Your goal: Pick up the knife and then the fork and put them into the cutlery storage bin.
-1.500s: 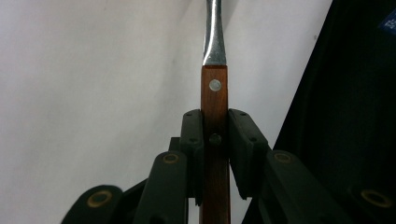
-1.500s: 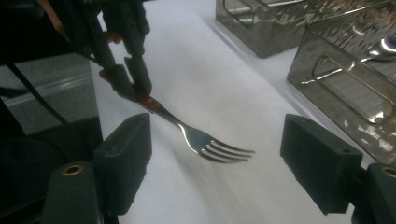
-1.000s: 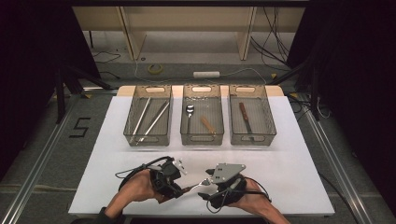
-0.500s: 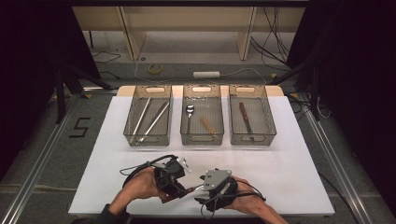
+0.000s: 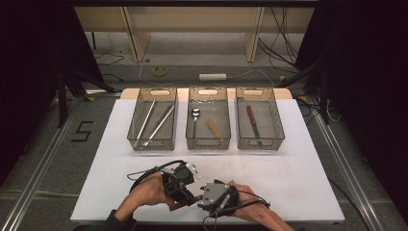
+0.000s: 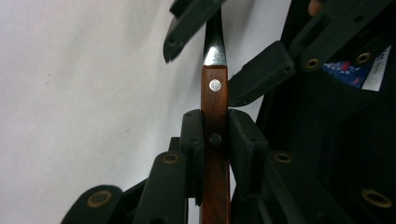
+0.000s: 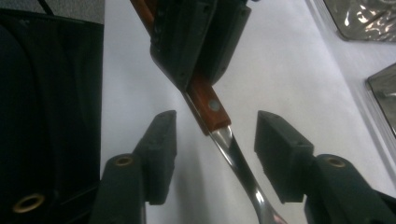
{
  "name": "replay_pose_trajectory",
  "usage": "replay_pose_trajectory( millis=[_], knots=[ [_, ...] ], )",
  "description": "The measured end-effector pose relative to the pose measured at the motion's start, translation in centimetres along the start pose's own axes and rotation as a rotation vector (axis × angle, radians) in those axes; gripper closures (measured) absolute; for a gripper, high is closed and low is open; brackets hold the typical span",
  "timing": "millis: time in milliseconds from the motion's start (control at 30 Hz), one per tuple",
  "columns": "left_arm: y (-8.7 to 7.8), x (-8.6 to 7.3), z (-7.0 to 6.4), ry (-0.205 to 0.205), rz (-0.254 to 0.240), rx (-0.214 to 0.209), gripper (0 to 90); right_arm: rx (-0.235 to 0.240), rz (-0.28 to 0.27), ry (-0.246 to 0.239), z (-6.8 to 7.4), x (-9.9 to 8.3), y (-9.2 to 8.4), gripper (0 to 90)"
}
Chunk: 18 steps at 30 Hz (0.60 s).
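**Wooden-handled utensil between the two grippers, near edge of table**

Left gripper (image 6: 215, 135): pads clamped on the wooden handle of a utensil (image 6: 214, 100), one pad on each flat side, at the rivet nearer the camera. The handle runs straight up between the pads; a second rivet and the start of the metal neck stand clear above them. Grip firm, no gap at either pad.

Right gripper (image 7: 215, 144): jaws have just been closing, now about half open. The utensil (image 7: 212, 108) lies between them, where the wood ends and the shiny metal neck begins, but neither pad touches it; a gap shows on both sides. In the left gripper view the same two pads appear farther off, one on each side of the metal neck, also apart from it.

High view: both hands sit at the near edge of the white table (image 5: 308, 183), near its middle, the left gripper (image 5: 185, 190) and right gripper (image 5: 202, 198) tip to tip. The utensil itself is too small to make out there.

Farther off, three clear bins stand in a row: the left bin (image 5: 132, 139) with two long metal pieces, the middle bin (image 5: 208, 142) with a spoon and a wooden piece, the right bin (image 5: 276, 137) with a brown-handled utensil.
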<state>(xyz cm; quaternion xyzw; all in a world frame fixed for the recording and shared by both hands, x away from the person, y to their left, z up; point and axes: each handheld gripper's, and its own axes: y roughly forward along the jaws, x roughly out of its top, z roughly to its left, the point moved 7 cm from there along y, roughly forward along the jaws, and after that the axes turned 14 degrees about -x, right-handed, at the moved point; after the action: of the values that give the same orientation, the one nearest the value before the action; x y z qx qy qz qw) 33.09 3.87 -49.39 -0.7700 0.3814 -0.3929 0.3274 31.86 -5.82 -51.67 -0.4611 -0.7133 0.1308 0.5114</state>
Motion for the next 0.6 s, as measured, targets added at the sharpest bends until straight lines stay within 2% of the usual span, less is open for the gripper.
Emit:
replay_pose_trajectory(
  millis=[267,333,400,467,500,600],
  knots=[
    [-0.02,0.17,-0.27,0.012,0.010,-0.008,76.0,-0.009,-0.006,-0.045,0.23,0.06,-0.18,67.0],
    [-0.02,0.19,-0.35,0.010,0.007,-0.014,76.0,-0.016,-0.016,-0.056,0.20,0.12,-0.17,68.6],
    [-0.05,0.23,-0.39,0.009,0.002,-0.014,75.9,-0.002,-0.010,-0.064,0.38,0.08,-0.24,70.7],
    [-0.06,0.26,-0.44,0.009,-0.001,-0.018,75.8,-0.015,-0.013,-0.088,0.33,0.09,-0.20,72.7],
    [-0.08,0.27,-0.46,0.008,-0.004,-0.020,75.8,0.007,-0.004,-0.098,0.50,0.05,-0.27,73.8],
    [-0.24,0.27,-0.41,0.008,-0.010,-0.031,75.5,0.008,-0.010,-0.130,0.68,0.01,-0.28,76.7]
  ],
)
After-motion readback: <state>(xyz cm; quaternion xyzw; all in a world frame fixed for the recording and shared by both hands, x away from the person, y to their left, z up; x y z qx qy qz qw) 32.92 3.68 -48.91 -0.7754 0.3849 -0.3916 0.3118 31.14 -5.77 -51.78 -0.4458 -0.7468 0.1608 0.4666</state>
